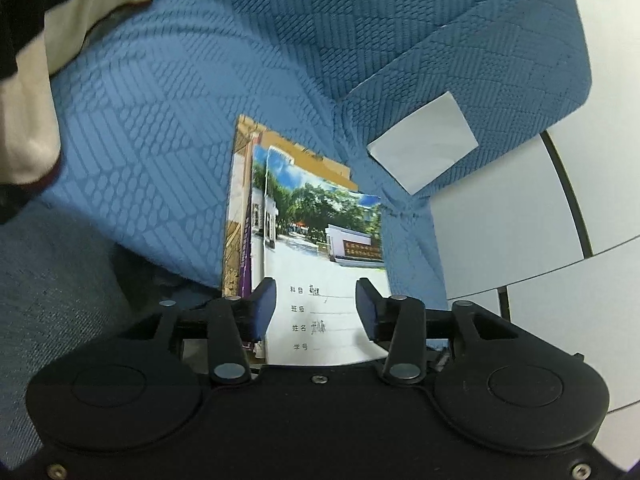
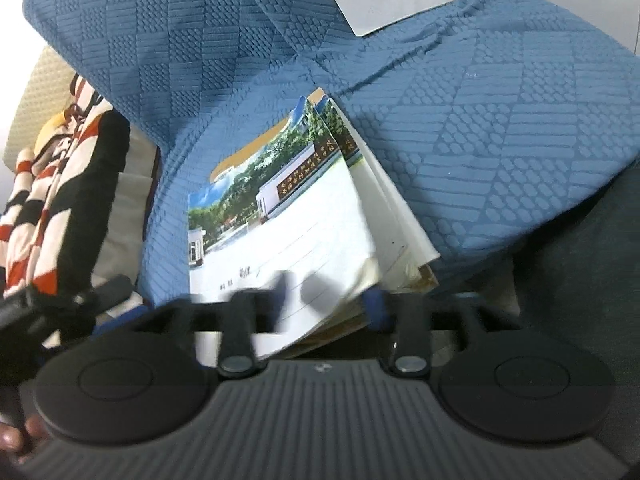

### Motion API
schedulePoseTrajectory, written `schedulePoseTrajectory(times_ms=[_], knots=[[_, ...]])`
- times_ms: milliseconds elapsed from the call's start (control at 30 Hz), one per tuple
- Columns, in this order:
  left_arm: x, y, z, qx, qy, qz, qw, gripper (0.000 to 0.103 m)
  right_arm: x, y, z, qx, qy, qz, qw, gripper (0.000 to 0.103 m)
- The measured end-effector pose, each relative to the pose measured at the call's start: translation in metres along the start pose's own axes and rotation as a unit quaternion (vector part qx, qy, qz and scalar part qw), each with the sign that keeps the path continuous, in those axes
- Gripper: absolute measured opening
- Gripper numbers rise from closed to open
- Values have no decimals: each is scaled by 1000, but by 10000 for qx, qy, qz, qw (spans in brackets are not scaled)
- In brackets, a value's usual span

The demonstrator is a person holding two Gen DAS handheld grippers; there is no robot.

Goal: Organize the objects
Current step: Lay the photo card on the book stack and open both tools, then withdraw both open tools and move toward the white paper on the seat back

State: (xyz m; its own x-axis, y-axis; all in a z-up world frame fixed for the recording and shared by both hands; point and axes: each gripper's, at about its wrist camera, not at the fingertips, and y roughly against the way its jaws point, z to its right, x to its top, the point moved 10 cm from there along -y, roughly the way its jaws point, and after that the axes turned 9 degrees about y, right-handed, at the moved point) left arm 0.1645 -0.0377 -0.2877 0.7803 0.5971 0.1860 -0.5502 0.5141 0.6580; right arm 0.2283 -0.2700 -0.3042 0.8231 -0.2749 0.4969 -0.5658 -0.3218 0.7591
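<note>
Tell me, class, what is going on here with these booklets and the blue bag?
A person with a gripper in each hand is putting a stack of booklets into a blue fabric bag. The stack sits partly inside the bag's opening. The left gripper has its jaws apart on either side of the top booklet's lower edge, not pressing it. The right gripper is blurred but its jaws also stand open around the stack.

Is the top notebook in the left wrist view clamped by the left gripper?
No. The left gripper stands open, its blue pads clear of the top notebook, which rests against the blue cushion.
</note>
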Motion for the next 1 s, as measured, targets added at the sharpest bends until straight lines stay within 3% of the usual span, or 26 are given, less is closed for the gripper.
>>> schedulePoseTrajectory(times_ms=[33, 333, 633, 1000], knots=[[0, 4, 4, -1, -70, 49, 10000, 50, 2, 5, 1, -57, 57, 66, 9999, 85], [-1, 35, 47, -56, -513, 467, 9976, 77, 28, 48, -5, -204, 636, 536, 9963, 84], [-9, 62, 100, 22, -1203, 826, 9893, 101, 51, 95, -18, -256, 964, 956, 9904, 84], [-25, 79, 149, 65, -1629, 1062, 9809, 102, 63, 146, -25, -273, 1278, 1415, 9813, 84]])
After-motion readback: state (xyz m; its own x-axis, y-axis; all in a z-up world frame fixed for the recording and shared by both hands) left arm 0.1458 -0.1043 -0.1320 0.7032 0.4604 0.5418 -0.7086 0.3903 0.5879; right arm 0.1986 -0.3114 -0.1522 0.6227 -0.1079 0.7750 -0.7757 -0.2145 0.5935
